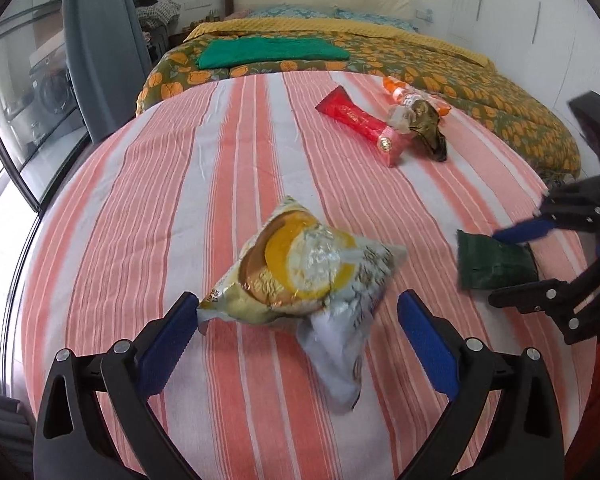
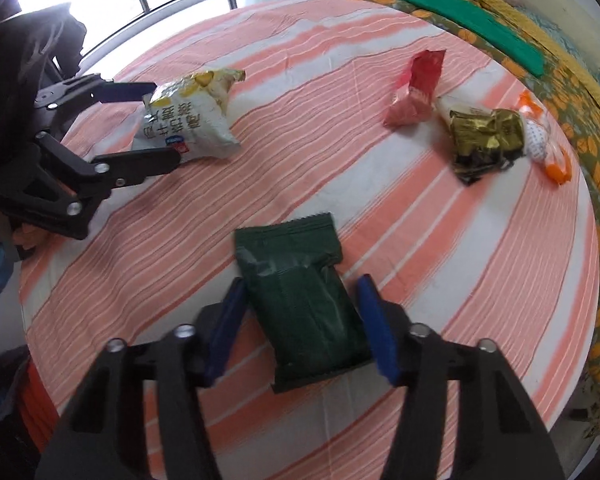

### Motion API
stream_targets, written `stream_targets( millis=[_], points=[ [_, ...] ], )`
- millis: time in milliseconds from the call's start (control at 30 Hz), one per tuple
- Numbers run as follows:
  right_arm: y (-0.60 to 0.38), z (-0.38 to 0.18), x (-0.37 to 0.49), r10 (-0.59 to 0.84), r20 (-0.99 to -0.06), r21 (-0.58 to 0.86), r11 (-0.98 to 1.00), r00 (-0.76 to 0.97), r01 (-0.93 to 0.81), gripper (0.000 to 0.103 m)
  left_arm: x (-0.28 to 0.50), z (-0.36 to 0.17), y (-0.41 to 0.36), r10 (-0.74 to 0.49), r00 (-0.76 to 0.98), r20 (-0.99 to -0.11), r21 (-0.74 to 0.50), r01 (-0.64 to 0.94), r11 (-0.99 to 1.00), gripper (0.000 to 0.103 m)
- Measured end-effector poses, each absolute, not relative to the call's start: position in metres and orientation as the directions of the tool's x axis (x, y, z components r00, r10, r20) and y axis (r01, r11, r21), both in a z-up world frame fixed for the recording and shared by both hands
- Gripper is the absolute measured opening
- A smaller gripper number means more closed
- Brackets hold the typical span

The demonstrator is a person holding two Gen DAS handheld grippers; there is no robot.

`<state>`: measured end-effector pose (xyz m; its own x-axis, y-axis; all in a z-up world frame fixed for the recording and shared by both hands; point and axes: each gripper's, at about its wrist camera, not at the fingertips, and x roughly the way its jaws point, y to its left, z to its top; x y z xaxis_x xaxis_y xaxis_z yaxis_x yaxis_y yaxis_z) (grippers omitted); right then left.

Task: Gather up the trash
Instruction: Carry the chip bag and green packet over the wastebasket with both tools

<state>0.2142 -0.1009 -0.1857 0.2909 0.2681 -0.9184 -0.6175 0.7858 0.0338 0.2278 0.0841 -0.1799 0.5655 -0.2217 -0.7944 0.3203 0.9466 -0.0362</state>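
Note:
A yellow-and-white snack bag (image 1: pixel 304 276) lies on the striped sheet between the open jaws of my left gripper (image 1: pixel 298 304); it also shows in the right wrist view (image 2: pixel 188 120). A dark green packet (image 2: pixel 300 300) lies between the open jaws of my right gripper (image 2: pixel 300 292), its pads close beside it; it also shows in the left wrist view (image 1: pixel 494 260). Farther off lie a red wrapper (image 1: pixel 360 124), a gold-and-black wrapper (image 1: pixel 426 124) and an orange-and-white wrapper (image 1: pixel 404 90).
The striped sheet (image 1: pixel 140 208) covers the near part of a bed. A green folded cloth (image 1: pixel 272 52) lies on the floral quilt (image 1: pixel 480 88) beyond. A glass door and grey curtain (image 1: pixel 100 40) stand at the left.

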Motion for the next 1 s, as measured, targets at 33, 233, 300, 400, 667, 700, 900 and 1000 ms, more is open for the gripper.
stream_targets(
  millis=[33,233,300,400,667,700,900,1000],
  points=[
    [-0.102,-0.185,0.214,0.266,-0.920,0.035,0.789,0.289,-0.613,0.037,0.231,-0.181,0.085,-0.227,0.560,-0.797,-0.047,0.318,0.947,0.097],
    [-0.119,-0.176,0.190,0.296,-0.899,0.072,0.827,0.323,-0.557,0.036,0.236,-0.184,0.070,-0.238,0.562,-0.792,-0.023,0.362,0.932,0.080],
    [-0.133,-0.172,0.179,0.329,-0.880,0.115,0.848,0.343,-0.518,0.036,0.235,-0.184,0.065,-0.239,0.571,-0.785,-0.018,0.365,0.931,0.072],
    [-0.150,-0.167,0.163,0.368,-0.853,0.170,0.867,0.370,-0.469,0.036,0.230,-0.182,0.059,-0.254,0.576,-0.777,-0.038,0.360,0.932,0.055],
    [-0.231,-0.162,0.130,0.438,-0.776,0.323,0.894,0.454,-0.310,0.036,0.208,-0.174,0.034,-0.285,0.563,-0.776,-0.094,0.344,0.934,0.023],
    [-0.241,-0.161,0.127,0.438,-0.769,0.332,0.896,0.466,-0.293,0.036,0.205,-0.174,0.031,-0.286,0.563,-0.775,-0.099,0.338,0.936,0.022],
    [-0.328,-0.155,0.097,0.374,-0.739,0.345,0.924,0.560,-0.161,0.036,0.182,-0.156,-0.012,-0.350,0.559,-0.752,-0.133,0.391,0.911,0.022],
    [-0.368,-0.161,0.081,0.312,-0.747,0.330,0.941,0.587,-0.079,0.036,0.165,-0.142,-0.055,-0.414,0.537,-0.735,-0.149,0.468,0.871,0.022]
  ],
)
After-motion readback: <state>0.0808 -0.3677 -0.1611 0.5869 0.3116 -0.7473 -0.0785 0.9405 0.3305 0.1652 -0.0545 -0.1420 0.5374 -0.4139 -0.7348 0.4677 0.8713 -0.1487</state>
